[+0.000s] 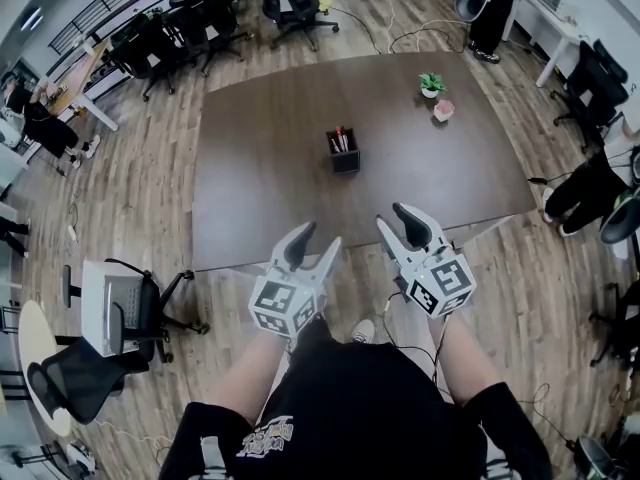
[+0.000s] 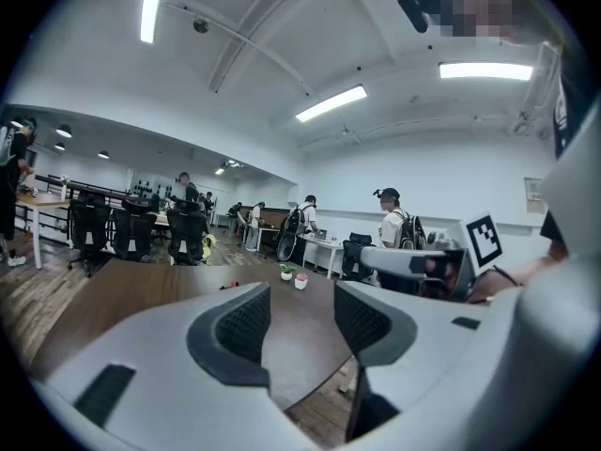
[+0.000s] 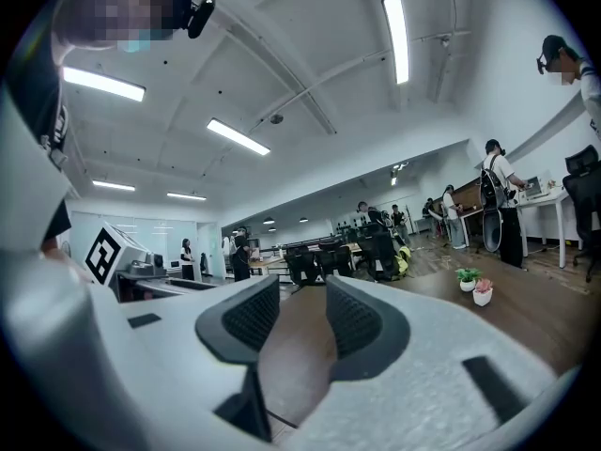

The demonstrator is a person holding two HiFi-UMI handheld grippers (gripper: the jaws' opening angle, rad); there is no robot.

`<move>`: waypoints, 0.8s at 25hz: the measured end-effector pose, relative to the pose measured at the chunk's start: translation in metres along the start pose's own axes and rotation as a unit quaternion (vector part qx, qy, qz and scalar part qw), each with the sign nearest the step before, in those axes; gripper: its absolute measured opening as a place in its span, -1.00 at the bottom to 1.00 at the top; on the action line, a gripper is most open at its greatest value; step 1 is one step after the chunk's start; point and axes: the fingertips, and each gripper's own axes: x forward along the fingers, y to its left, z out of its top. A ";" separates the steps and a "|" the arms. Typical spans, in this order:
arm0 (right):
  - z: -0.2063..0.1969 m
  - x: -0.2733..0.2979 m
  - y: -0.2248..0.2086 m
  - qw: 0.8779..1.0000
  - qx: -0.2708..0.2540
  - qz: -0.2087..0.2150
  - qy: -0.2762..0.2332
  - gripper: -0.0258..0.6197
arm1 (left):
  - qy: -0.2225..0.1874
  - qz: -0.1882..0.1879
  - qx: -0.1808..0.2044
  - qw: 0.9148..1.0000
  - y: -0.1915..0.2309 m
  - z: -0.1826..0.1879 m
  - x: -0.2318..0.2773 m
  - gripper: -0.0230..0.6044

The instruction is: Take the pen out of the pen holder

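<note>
Both empty, agape: left claw [image 1: 319,238], right claw [image 1: 395,218], by table [image 1: 260,198] edge; pen holder [image 1: 344,154] mid-table.

brown table [image 1: 280,168]; green potted plant [image 1: 432,84] just beside pink pot [image 1: 444,110]; office chairs [image 1: 150,43] beyond far edge.

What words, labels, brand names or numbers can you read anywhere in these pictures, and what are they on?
No text here can be read.
The print on the person's black shirt: some lettering, too small and blurred to read.
The cube on the left gripper and the cube on the right gripper: square black-and-white markers only, no words.
The pen holder: no label visible.
</note>
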 end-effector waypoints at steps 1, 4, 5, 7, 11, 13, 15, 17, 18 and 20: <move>-0.001 0.002 -0.003 1.000 0.001 0.000 0.001 -0.41 | 0.001 -0.001 0.000 1.000 0.001 0.000 0.004 -0.32; -0.007 0.012 -0.013 1.000 0.004 -0.001 0.005 -0.41 | 0.002 -0.006 0.000 1.000 0.007 0.000 0.016 -0.32; -0.008 0.016 -0.016 1.000 0.005 -0.002 0.008 -0.41 | 0.003 -0.008 0.000 1.000 0.010 0.001 0.021 -0.32; -0.011 0.023 -0.020 1.000 0.002 -0.003 0.014 -0.41 | 0.003 -0.014 -0.001 1.000 0.016 0.001 0.030 -0.32; -0.009 0.042 -0.034 1.000 -0.005 -0.007 0.022 -0.41 | 0.005 -0.024 -0.003 1.000 0.030 0.003 0.052 -0.32; -0.006 0.055 -0.043 1.000 -0.006 -0.011 0.023 -0.41 | 0.008 -0.029 -0.003 1.000 0.040 0.006 0.064 -0.32; -0.004 0.069 -0.053 1.000 -0.004 -0.018 0.023 -0.41 | 0.009 -0.034 -0.004 0.999 0.051 0.009 0.075 -0.32; -0.004 0.083 -0.064 0.999 0.000 -0.028 0.022 -0.41 | 0.009 -0.040 -0.004 0.999 0.061 0.014 0.086 -0.32; -0.004 0.090 -0.068 0.999 0.002 -0.032 0.021 -0.41 | 0.010 -0.042 -0.003 0.999 0.067 0.016 0.091 -0.32; -0.004 0.105 -0.075 0.999 0.005 -0.038 0.021 -0.41 | 0.011 -0.047 0.000 0.999 0.081 0.019 0.101 -0.32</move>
